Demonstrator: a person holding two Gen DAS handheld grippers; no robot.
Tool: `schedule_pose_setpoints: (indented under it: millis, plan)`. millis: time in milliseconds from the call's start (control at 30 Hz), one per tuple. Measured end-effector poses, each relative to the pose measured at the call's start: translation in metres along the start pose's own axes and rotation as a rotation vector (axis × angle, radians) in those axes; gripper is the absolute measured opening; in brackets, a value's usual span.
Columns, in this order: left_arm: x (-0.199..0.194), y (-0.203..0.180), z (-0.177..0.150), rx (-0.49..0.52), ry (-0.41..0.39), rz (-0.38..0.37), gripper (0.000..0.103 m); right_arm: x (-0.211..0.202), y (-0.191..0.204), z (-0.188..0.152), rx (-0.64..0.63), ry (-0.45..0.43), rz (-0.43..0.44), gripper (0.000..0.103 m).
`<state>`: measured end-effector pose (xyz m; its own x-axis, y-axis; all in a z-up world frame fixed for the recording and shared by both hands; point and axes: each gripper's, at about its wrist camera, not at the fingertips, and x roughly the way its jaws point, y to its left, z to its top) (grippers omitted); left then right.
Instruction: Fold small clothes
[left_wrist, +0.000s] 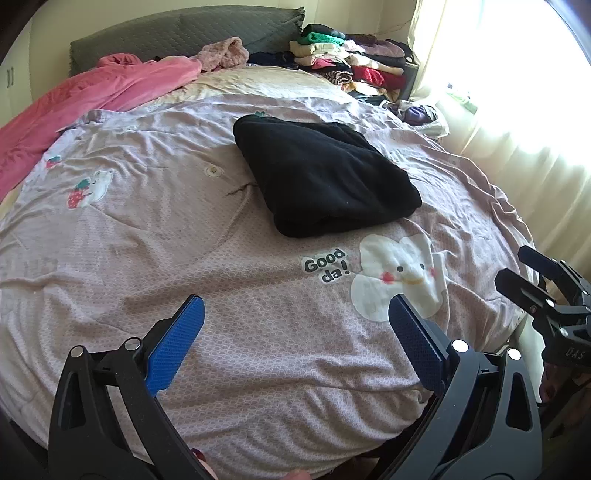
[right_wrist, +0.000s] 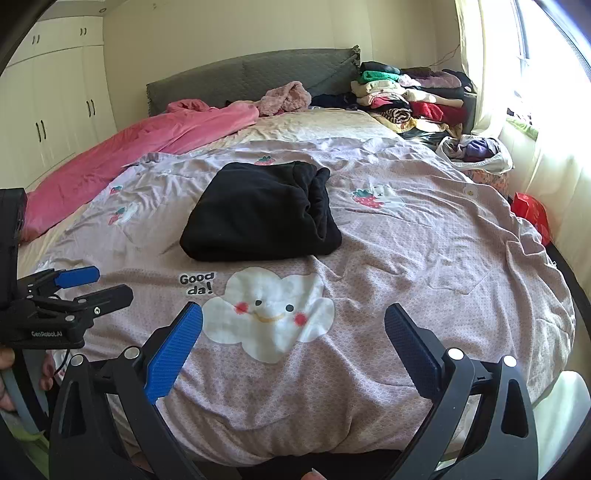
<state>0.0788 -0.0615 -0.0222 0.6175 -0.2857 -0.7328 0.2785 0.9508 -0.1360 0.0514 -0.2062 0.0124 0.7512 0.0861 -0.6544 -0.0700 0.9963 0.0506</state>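
Note:
A black garment (left_wrist: 325, 177) lies folded in a thick bundle on the pale pink bed cover (left_wrist: 147, 240); it also shows in the right wrist view (right_wrist: 258, 214). My left gripper (left_wrist: 295, 317) is open and empty, held above the near part of the bed, well short of the garment. My right gripper (right_wrist: 293, 321) is open and empty over the cloud print (right_wrist: 273, 314). The right gripper shows at the right edge of the left wrist view (left_wrist: 517, 269). The left gripper shows at the left of the right wrist view (right_wrist: 110, 284).
A pink blanket (right_wrist: 129, 147) lies along the left side of the bed. Stacks of folded clothes (right_wrist: 406, 96) sit at the far right by the grey headboard (right_wrist: 251, 77). A bag of clothes (right_wrist: 476, 151) and a red bag (right_wrist: 532, 214) are by the curtain. White wardrobes (right_wrist: 48, 110) stand left.

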Motion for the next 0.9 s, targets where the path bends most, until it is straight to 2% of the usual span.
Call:
schedule_pose_setpoints:
  millis: [900]
  plan:
    - [-0.0076, -0.0001, 0.0029, -0.017, -0.014, 0.012, 0.094, -0.0024, 0.0076, 0.0018, -0.032, -0.003, 0.008, 0.098]
